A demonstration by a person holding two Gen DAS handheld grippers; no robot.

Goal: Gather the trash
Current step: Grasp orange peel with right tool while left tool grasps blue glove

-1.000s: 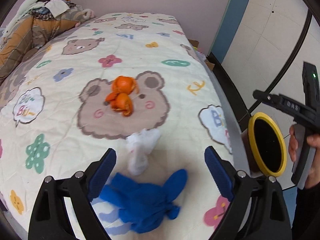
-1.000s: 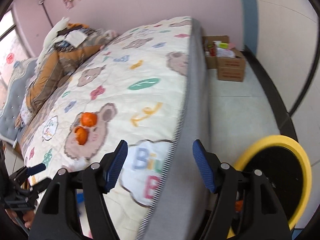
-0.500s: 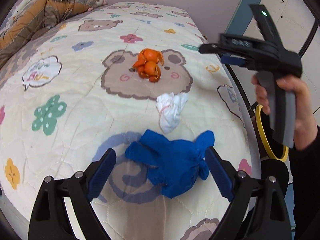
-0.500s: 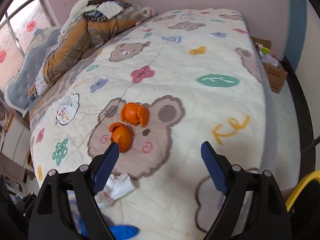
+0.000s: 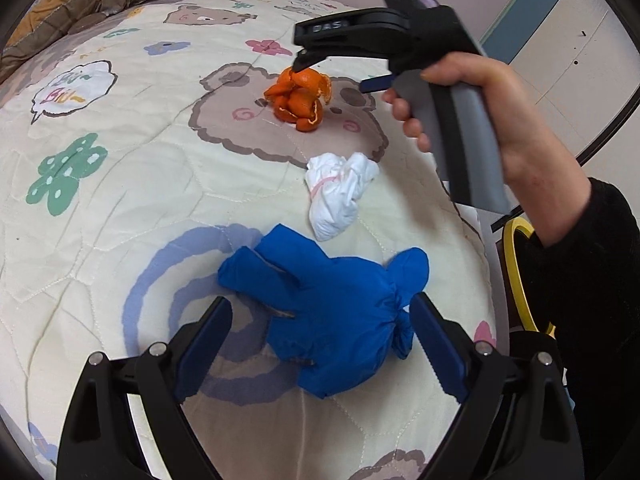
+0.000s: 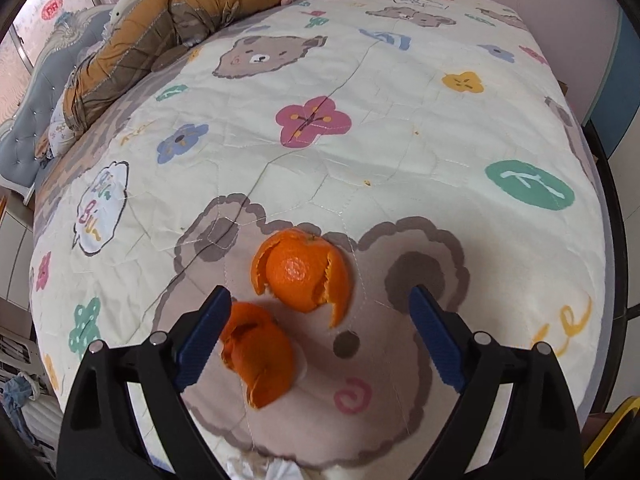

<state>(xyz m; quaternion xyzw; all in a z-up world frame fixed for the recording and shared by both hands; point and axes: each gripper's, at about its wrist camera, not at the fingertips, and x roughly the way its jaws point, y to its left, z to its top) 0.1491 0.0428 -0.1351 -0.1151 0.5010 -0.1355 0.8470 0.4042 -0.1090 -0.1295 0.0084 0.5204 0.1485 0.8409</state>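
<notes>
A crumpled blue glove (image 5: 328, 316) lies on the bed's patterned quilt (image 5: 120, 184), between the fingers of my open left gripper (image 5: 320, 340). A white crumpled tissue (image 5: 338, 194) lies just beyond it. Two orange peels lie on the bear print: one (image 6: 300, 274) between my open right gripper's (image 6: 320, 328) fingers, the other (image 6: 258, 354) by its left finger. In the left wrist view the peels (image 5: 300, 98) sit under the right gripper's body (image 5: 400, 36), held by a hand.
A yellow-rimmed black bin (image 5: 520, 276) stands off the bed's right edge, also in the right wrist view (image 6: 612, 432). A heap of brown bedding (image 6: 152, 44) lies at the bed's far left. A pink wall is behind.
My right gripper swung from the bin and bed edge to just above the orange peels. My left gripper moved closer, so the blue glove now sits between its fingers.
</notes>
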